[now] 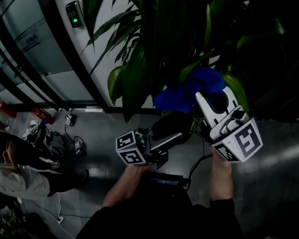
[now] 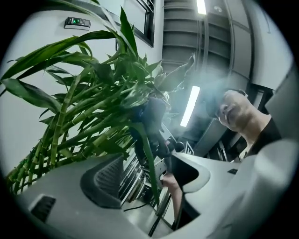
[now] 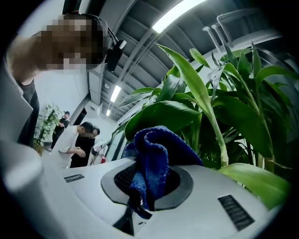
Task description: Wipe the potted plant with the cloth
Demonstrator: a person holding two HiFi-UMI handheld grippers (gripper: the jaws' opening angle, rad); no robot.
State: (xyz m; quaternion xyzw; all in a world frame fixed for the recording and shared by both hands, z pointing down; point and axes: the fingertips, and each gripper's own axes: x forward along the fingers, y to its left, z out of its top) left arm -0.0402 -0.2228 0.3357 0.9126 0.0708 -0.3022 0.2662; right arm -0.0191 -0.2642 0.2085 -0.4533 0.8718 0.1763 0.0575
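The potted plant (image 1: 140, 60) fills the top of the head view with long green leaves and cane stems (image 2: 56, 135). My right gripper (image 1: 209, 103) is shut on a bunched blue cloth (image 1: 187, 91), raised against the foliage. In the right gripper view the cloth (image 3: 156, 154) is pinched between the pads of that gripper (image 3: 149, 184), right next to a broad leaf (image 3: 159, 116). My left gripper (image 1: 177, 133) reaches in lower, left of the cloth. Its jaws (image 2: 152, 170) stand open, and a narrow drooping leaf (image 2: 142, 140) hangs between them without being pressed.
A white wall with a card reader (image 1: 74, 13) and glass panels stand behind the plant. Bags and cables (image 1: 46, 135) lie on the dark floor at left, next to a seated person (image 1: 23, 177). A black box with a cable (image 1: 166, 179) sits below my hands. People (image 3: 77, 142) stand far off.
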